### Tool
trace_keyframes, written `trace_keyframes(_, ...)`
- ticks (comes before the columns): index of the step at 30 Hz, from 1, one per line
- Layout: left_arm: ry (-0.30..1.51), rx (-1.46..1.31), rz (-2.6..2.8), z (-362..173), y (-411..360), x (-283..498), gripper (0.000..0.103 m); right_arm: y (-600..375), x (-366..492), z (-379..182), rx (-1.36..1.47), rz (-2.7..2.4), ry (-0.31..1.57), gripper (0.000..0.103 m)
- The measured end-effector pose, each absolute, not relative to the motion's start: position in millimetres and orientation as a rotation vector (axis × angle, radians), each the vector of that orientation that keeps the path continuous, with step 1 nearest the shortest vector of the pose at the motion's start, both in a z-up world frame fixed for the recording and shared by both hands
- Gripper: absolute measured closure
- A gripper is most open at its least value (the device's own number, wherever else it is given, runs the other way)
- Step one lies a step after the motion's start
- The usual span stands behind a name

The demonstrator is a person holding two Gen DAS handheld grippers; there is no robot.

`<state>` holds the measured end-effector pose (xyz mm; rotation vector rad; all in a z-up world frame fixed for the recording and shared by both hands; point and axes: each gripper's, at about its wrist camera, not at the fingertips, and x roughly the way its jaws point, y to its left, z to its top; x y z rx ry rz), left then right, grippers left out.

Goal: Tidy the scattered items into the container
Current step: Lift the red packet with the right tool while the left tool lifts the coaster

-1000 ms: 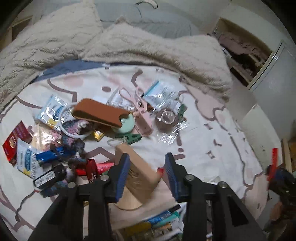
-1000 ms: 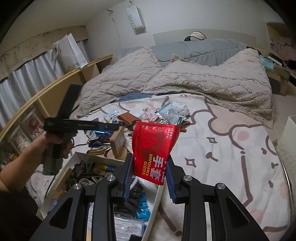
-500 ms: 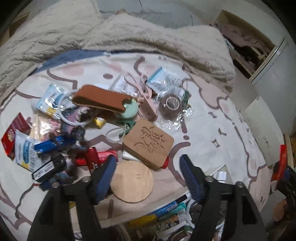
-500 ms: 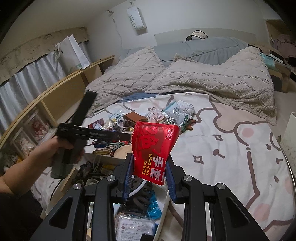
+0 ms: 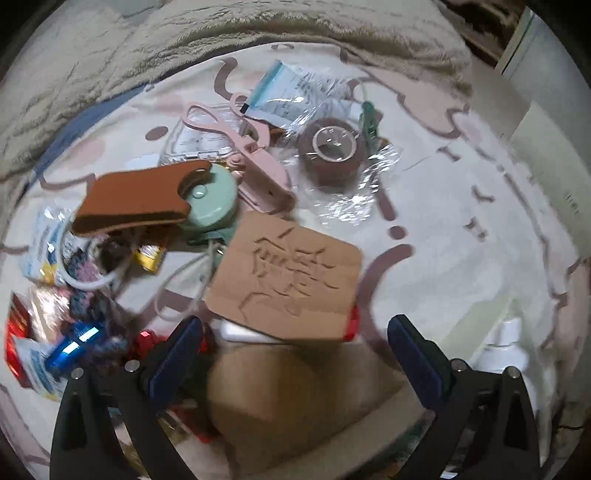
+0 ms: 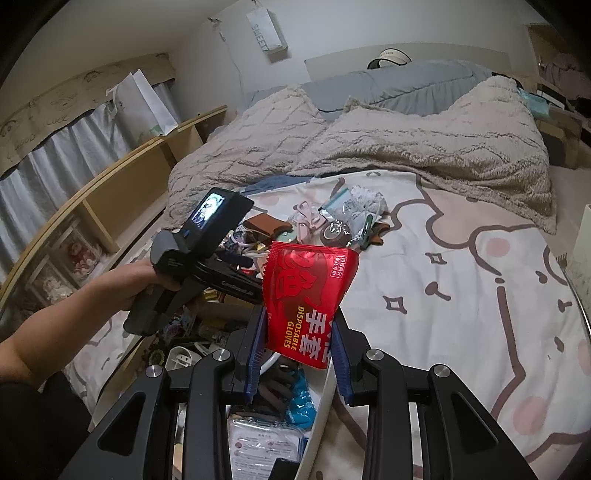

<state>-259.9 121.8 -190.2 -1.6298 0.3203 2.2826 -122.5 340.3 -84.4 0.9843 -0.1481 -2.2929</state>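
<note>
Dropped wooden coaster (image 5: 284, 280) lies beyond opening left gripper (image 5: 291, 350) jaws.

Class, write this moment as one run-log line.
left gripper: jaws opening, empty | right gripper: shut on red glove packet | carved wooden coaster: on bed

Red packet (image 6: 308, 299): "DISPOSABLE GLOVES" in yellow + big Chinese chars 手套. White paper bag (image 6: 266, 31) hung on wall: "SWEET". Wooden coaster (image 5: 286, 277): carved chars, not legible.
</note>
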Motion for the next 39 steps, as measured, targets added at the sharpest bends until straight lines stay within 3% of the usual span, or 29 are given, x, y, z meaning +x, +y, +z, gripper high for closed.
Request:
trace_keyframes(12, 0.393, -1.677, 2.260, -199.8, 117.4, -277.8, 0.002, 339.6, -128.1, -91.6, 0.996, -2.257, -0.166, 0.069)
trace_keyframes(17, 0.333, -1.645, 2.235, -199.0, 115.2, -276.8, 0.022, 341.1, -126.5, -93.1, 0.998, -2.256, -0.177, 0.069)
trace_keyframes(29, 0.401, -1.520, 2.299, -178.9, 119.6, -257.1, 0.022, 343.0, -125.7, -97.4, 1.005, -2.264, -0.192, 0.069)
trace_keyframes(39, 0.292, -1.279, 2.392, -125.4, 132.4, -232.3, 0.025, 342.9, -115.7, -88.7, 0.968, -2.290, -0.233, 0.069)
